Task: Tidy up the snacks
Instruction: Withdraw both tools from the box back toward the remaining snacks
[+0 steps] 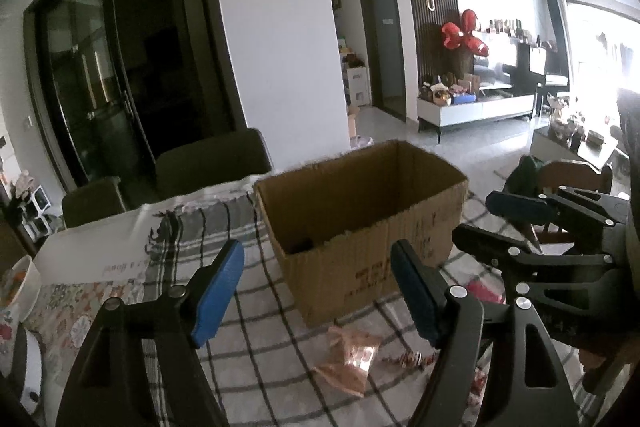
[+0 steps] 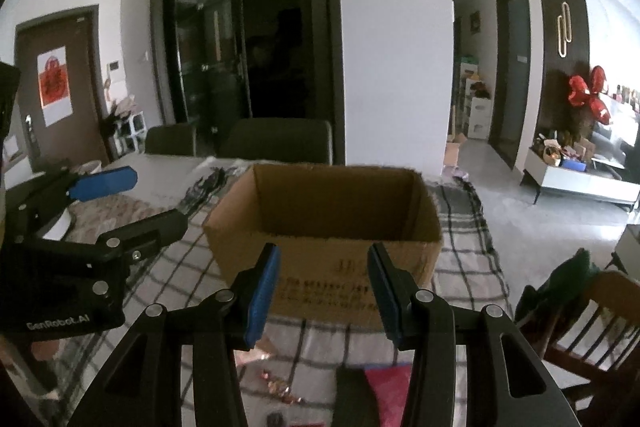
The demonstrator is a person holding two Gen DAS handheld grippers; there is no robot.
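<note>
An open brown cardboard box (image 1: 360,227) (image 2: 324,227) stands on the checked tablecloth (image 1: 256,339), with something dark low in its near left corner. My left gripper (image 1: 320,291) hovers open in front of the box, nothing between its blue pads. A tan snack packet (image 1: 352,359) and a small red-and-white wrapped snack (image 1: 404,361) lie on the cloth below it. My right gripper (image 2: 324,291) is open and empty, facing the box's near wall. A pink packet (image 2: 384,391) and small red wrapped sweets (image 2: 280,385) lie beneath it. Each gripper shows at the edge of the other's view.
Two dark chairs (image 1: 212,163) stand behind the table, a wooden chair (image 2: 592,327) with green cloth to the right. A white bowl (image 1: 20,283) and a floral mat (image 1: 68,311) sit at the table's left. A white sheet (image 1: 100,251) lies left of the box.
</note>
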